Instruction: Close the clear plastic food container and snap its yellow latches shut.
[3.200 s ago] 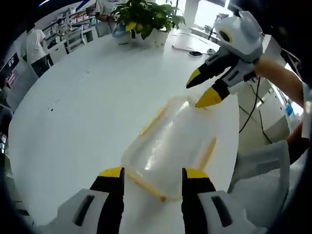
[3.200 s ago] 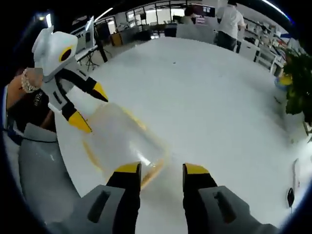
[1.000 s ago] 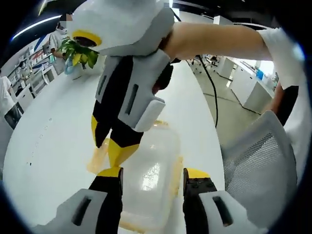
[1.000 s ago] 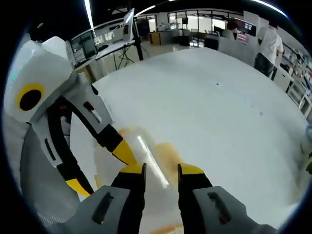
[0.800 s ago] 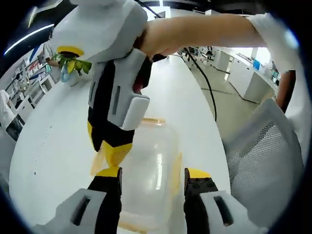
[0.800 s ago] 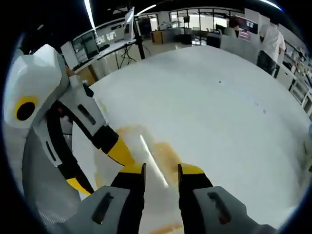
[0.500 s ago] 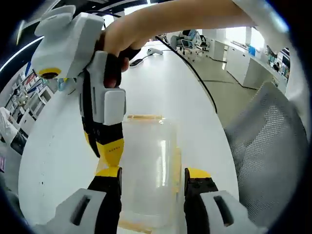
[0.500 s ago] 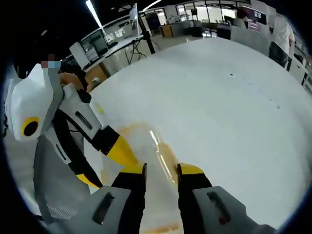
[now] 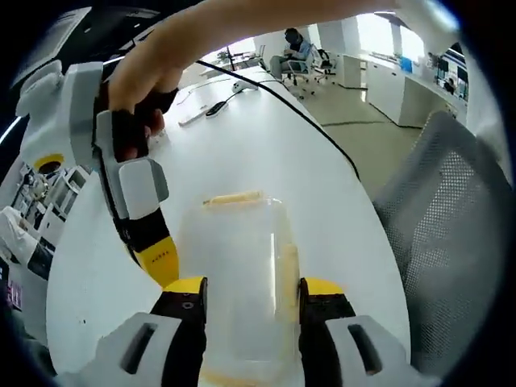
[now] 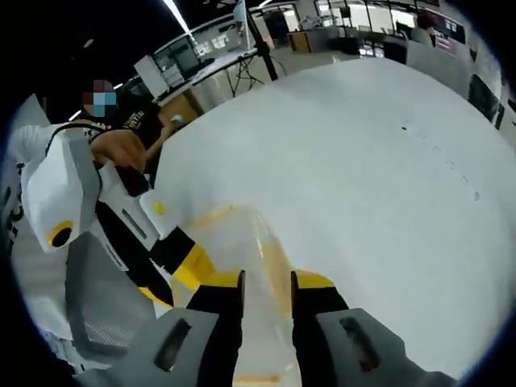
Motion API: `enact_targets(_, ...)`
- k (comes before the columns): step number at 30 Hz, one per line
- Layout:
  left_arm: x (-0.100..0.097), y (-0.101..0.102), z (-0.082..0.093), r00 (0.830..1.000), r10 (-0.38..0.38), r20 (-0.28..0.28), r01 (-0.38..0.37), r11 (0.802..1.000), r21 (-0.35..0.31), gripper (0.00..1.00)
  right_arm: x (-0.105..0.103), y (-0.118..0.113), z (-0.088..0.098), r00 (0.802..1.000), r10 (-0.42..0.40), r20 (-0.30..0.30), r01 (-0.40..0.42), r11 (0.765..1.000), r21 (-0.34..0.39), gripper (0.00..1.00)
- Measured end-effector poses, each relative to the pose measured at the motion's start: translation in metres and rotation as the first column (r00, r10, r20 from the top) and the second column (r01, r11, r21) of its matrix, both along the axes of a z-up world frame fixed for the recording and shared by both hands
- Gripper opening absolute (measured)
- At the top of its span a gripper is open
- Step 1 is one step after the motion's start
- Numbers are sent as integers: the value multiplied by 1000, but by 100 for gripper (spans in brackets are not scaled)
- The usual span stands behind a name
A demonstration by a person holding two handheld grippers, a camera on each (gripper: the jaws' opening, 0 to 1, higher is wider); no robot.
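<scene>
Clear plastic container, yellow latches, unlabelled

Clear plastic food container with yellow latches, flat on white table.

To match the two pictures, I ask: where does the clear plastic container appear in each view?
Left gripper view: the clear plastic container lies at lower centre, between that view's own jaws.
Right gripper view: it lies at lower centre, just beyond the jaws.
Shared landmark: the white table.
</scene>
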State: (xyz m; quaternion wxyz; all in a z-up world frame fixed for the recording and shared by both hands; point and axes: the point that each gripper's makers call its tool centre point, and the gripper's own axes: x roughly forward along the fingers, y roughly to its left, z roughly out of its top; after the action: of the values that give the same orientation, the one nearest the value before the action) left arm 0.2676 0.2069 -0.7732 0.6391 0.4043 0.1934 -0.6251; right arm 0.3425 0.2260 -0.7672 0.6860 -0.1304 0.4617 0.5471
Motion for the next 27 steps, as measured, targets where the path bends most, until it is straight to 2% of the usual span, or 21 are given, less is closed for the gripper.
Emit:
enact_targets(5,-1,3,-3,999,-16,28,15,1000,21,41,-6,1,-3,999,30,-26,-30,1000,-4,20)
enact_targets(14,1,3,-4,997,-28,67,27,999,20,42,-7,2,-7,996,66,-61,-67,998,-10,22)
enact_targets(27,2,3,-4,998,-14,69,12,999,30,42,-3,4,-10,988,121,-93,-124,992,-20,23)
